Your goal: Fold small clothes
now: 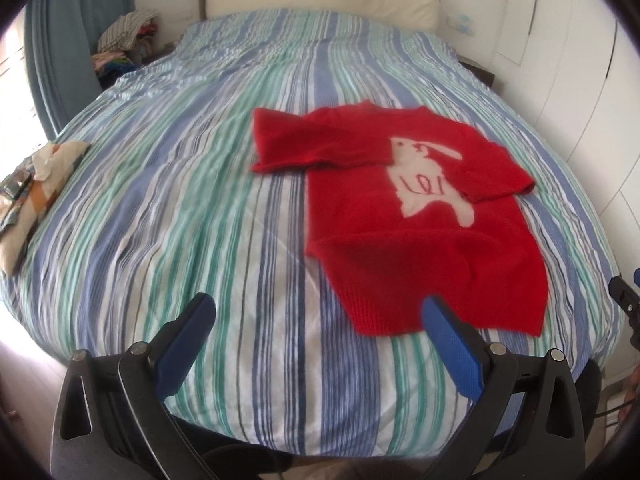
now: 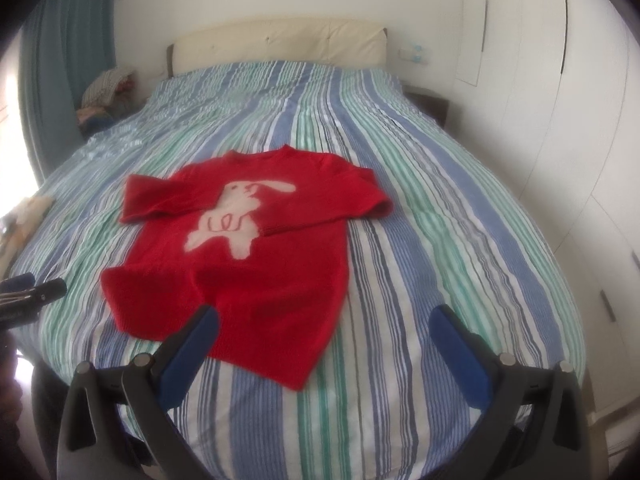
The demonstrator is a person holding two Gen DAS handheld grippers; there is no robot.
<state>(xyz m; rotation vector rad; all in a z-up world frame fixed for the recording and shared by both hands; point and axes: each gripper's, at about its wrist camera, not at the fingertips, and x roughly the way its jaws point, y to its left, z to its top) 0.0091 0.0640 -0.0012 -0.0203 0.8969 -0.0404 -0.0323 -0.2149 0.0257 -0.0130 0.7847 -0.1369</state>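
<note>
Sweater (image 1: 420, 232) hem corner behind left gripper (image 1: 318, 312)

- The left wrist view looks from the bed's foot toward the headboard (image 1: 320, 0), standing left.
- The right wrist view faces likewise; both share the red sweater (image 2: 248, 248).

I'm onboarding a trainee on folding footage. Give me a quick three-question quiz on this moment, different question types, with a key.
1. True or false: both sleeves of the red sweater are folded in across its chest.
2. What is the left gripper holding? A) the sweater's hem B) a sleeve C) nothing
3. Fill in: the pale figure knitted on the sweater's front is a ____.

Key: 1 true. 2 C: both the left gripper and the right gripper are open above the striped bedspread, neither touching the sweater. 3 rabbit.
</note>
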